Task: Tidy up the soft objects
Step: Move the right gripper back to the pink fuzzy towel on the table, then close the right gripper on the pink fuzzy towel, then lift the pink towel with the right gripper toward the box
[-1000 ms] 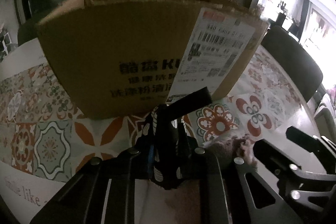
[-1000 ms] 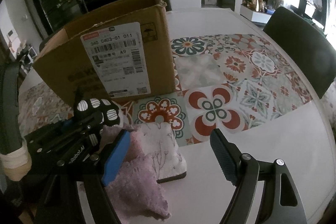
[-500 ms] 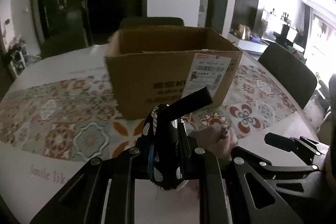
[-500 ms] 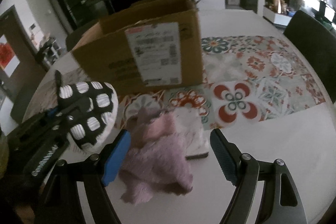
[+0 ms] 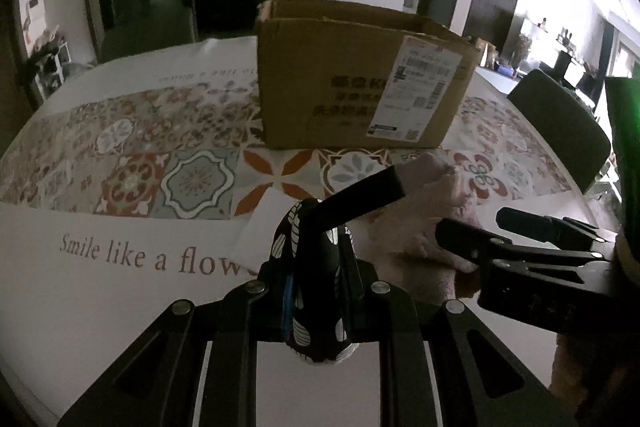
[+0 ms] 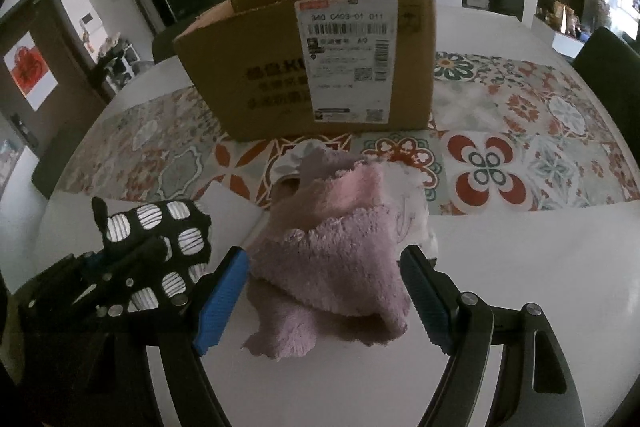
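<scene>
My left gripper (image 5: 316, 279) is shut on a black soft item with white oval markings (image 5: 308, 307); a black strap sticks up from it. The right wrist view shows that item (image 6: 160, 239) held above the table at lower left. A fluffy pink towel (image 6: 340, 239) lies crumpled on the table over a white floral cloth (image 6: 416, 211). My right gripper (image 6: 324, 299) is open, its blue pads (image 6: 220, 299) on either side of the towel's near part without pressing it. Behind stands an open cardboard box (image 6: 260, 75) with a white shipping label, also in the left wrist view (image 5: 328, 95).
A white sheet of paper (image 5: 264, 227) lies left of the towel. The round table carries a tiled-pattern cloth (image 5: 140, 179) with printed lettering. A dark chair (image 5: 560, 131) stands at the right edge; the chair (image 6: 608, 67) also shows in the right wrist view.
My left gripper has drawn back from the box with the patterned item, so the box looks smaller. The right gripper has shifted over the pink towel, which now lies between its fingers.
</scene>
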{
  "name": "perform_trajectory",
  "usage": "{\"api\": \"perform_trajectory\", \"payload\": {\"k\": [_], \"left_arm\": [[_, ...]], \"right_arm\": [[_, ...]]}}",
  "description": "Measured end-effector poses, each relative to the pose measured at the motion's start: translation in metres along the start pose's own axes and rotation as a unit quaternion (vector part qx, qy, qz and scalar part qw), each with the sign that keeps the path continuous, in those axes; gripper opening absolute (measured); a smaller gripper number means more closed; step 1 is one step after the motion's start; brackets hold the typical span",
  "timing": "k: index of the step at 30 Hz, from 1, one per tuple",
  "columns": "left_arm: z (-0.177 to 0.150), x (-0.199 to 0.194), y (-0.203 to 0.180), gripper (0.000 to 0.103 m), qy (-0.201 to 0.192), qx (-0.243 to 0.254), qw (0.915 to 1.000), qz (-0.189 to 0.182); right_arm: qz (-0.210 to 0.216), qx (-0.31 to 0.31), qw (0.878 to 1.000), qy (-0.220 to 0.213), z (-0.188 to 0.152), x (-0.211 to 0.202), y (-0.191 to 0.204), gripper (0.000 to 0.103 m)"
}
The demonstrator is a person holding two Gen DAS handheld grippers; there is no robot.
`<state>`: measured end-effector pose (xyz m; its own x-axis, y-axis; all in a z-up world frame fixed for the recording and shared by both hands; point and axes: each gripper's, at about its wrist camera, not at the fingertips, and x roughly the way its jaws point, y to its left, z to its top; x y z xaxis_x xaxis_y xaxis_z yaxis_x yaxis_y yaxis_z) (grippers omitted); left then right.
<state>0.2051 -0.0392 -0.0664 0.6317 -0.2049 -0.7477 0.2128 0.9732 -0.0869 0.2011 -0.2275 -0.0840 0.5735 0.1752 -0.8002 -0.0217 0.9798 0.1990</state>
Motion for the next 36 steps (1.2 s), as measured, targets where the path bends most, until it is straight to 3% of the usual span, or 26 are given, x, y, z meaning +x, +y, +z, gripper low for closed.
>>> {"api": "perform_trajectory", "payload": {"k": [5,7,13,15,19,36], "left_arm": [[-0.002,0.002,0.003,0.019,0.000,-0.005,1.0000,0.003],[-0.003,0.004,0.004,0.019,0.003,-0.005,1.0000,0.002],[-0.005,0.007,0.001,0.019,0.010,-0.003,0.9999,-0.008],[-0.006,0.006,0.000,0.019,0.010,-0.003,0.9999,-0.009],[-0.005,0.003,0.000,0.019,0.006,-0.004,0.9999,-0.012],[0.016,-0.040,-0.006,0.019,-0.053,-0.003,0.9980,-0.033]], "right_arm": [[-0.008,-0.001,1.000,0.012,0.003,0.014,0.001,0.073],[-0.005,0.001,1.000,0.021,0.001,0.018,0.000,0.053],[0.008,-0.001,1.000,0.016,-0.004,0.013,-0.001,0.019],[0.010,-0.006,1.000,0.011,-0.004,0.010,0.000,0.014],[0.019,-0.006,1.000,0.002,-0.004,0.001,0.001,0.013],[0.022,-0.025,0.993,-0.111,0.018,-0.076,0.017,0.013]]}}
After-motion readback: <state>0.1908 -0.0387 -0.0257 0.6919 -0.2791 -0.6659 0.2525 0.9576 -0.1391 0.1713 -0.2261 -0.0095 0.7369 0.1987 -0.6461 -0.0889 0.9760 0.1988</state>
